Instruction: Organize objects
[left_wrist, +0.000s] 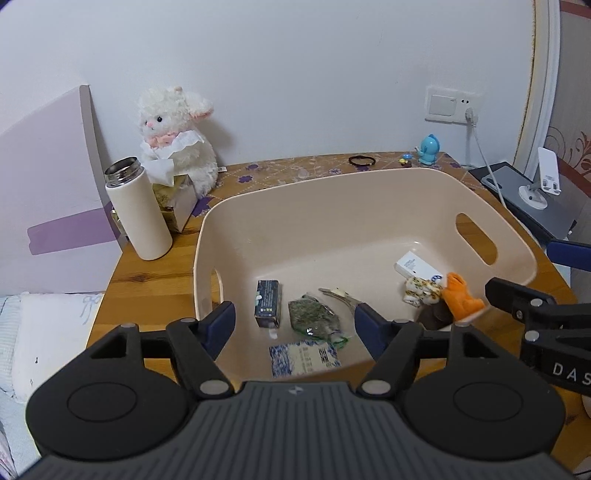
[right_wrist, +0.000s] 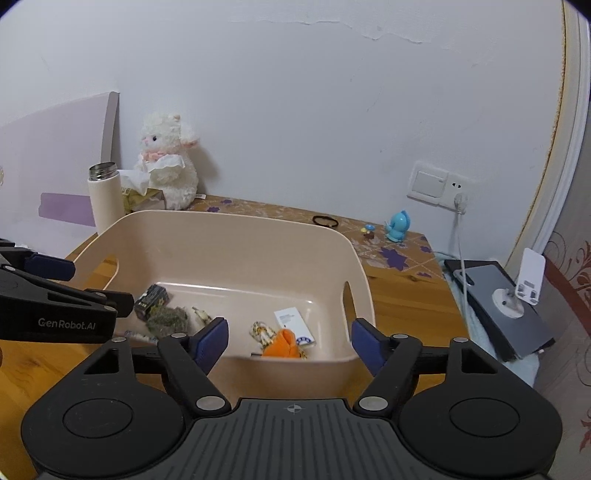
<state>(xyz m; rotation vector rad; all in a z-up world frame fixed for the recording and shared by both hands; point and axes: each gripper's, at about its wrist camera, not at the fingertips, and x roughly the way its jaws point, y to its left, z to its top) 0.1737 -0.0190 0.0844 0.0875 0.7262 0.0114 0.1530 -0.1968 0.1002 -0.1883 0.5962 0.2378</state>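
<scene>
A beige plastic basket (left_wrist: 369, 192) (right_wrist: 236, 236) stands on the wooden table. In it lie a dark small box (left_wrist: 267, 308) (right_wrist: 151, 301), a green packet (left_wrist: 314, 319) (right_wrist: 168, 319), a blue-white card (left_wrist: 304, 358), a white card (left_wrist: 415, 266) (right_wrist: 293, 325), an orange plush piece (left_wrist: 461, 299) (right_wrist: 282, 345) and a spotted small toy (left_wrist: 421, 291) (right_wrist: 263, 332). My left gripper (left_wrist: 295, 323) is open and empty over the basket's near rim. My right gripper (right_wrist: 288, 341) is open and empty at the basket's near right side.
A white thermos (left_wrist: 138, 208) (right_wrist: 105, 197), a tissue box (left_wrist: 177, 201) and a white plush lamb (left_wrist: 177, 136) (right_wrist: 168, 160) stand at the back left. A black hair tie (left_wrist: 362, 160) (right_wrist: 325, 220) and a blue figurine (left_wrist: 428, 149) (right_wrist: 399, 226) lie at the back. A phone stand (right_wrist: 524, 291) is at the right.
</scene>
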